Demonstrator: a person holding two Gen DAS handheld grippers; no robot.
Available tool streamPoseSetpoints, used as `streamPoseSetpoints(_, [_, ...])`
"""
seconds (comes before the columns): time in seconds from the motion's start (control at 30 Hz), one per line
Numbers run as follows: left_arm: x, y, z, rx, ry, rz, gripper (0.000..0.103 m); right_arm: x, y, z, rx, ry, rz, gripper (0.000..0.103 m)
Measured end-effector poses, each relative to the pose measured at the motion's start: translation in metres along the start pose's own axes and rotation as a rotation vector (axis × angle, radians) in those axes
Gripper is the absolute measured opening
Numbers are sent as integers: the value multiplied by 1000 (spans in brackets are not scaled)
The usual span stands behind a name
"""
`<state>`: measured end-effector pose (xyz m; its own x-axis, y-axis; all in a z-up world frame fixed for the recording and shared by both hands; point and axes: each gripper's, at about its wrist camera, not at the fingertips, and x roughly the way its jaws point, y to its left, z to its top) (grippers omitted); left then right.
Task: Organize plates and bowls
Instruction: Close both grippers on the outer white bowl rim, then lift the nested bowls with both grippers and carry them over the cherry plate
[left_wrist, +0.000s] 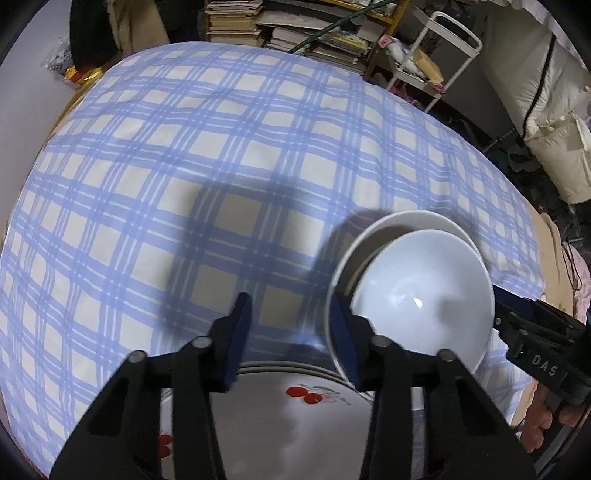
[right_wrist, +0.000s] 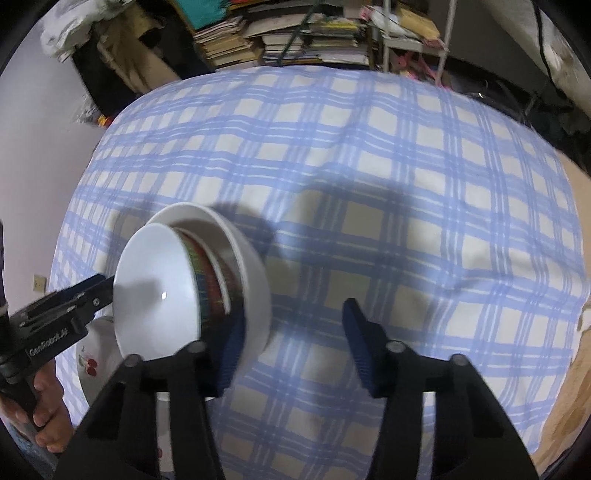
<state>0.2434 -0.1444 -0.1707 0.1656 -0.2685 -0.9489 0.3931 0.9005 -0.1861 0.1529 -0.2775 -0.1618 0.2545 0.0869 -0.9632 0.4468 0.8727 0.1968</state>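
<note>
1. Left gripper (left_wrist: 291, 332) stands with jaws apart, gripping nothing, above the cherry plate (left_wrist: 295, 417) at 6 o'clock.
2. Nested white bowls (left_wrist: 421, 295) sit tilted at 4 o'clock on the checked cloth (left_wrist: 184, 166).
3. Right gripper (right_wrist: 295, 339) gapes, its left finger (right_wrist: 232, 354) touching the bowls.

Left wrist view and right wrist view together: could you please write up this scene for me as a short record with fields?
Surface: blue plaid tablecloth
Bowls: striped-outside bowl nested inside larger white bowl, both steeply tilted
Plate: cherry-patterned plate, under the left claw
Left claw: open, one finger beside the bowls
Right claw: open, one finger against the bowls
Grasp: neither claw closed on anything
Background: stacked books, white cart
</note>
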Motion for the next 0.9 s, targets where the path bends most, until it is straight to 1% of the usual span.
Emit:
streamPoseSetpoints(0.03, [0, -3, 0, 6, 0, -4, 29, -1, 4, 0, -14, -6, 8, 35])
streamPoseSetpoints(0.07, [-1, -6, 1, 12, -1, -7, 26, -1, 7, 0, -20, -7, 17, 30])
streamPoseSetpoints(0.1, [-1, -8, 1, 14, -1, -12, 20, -1, 11, -1, -24, -3, 20, 22])
streamPoseSetpoints(0.13, [-1, -9, 1, 15, 1, -13, 18, -1, 14, 0, -29, -1, 16, 18])
streamPoseSetpoints(0.23, [0, -10, 4, 13, 8, -25, 14, -1, 22, 2, -53, 8, -17, 12])
streamPoseSetpoints(0.3, [1, -9, 6, 2, 16, -35, 14, 0, 25, 4, -51, 13, -35, 12])
streamPoseSetpoints(0.37, [2, -9, 8, -1, 27, -37, 14, 1, 23, 7, -34, 26, -31, 12])
streamPoseSetpoints(0.53, [3, -14, 9, 23, 30, -6, 14, 5, 18, 12, 6, 63, -16, 12])
streamPoseSetpoints(0.67, [4, -7, 9, -12, 38, -34, 14, 5, 15, 13, 27, 71, 5, 12])
streamPoseSetpoints(0.8, [6, -3, 9, -42, 42, -52, 14, 4, 20, 13, 11, 64, -11, 12])
streamPoseSetpoints(0.9, [6, -2, 9, -51, 41, -57, 14, 6, 19, 16, 32, 89, -13, 12])
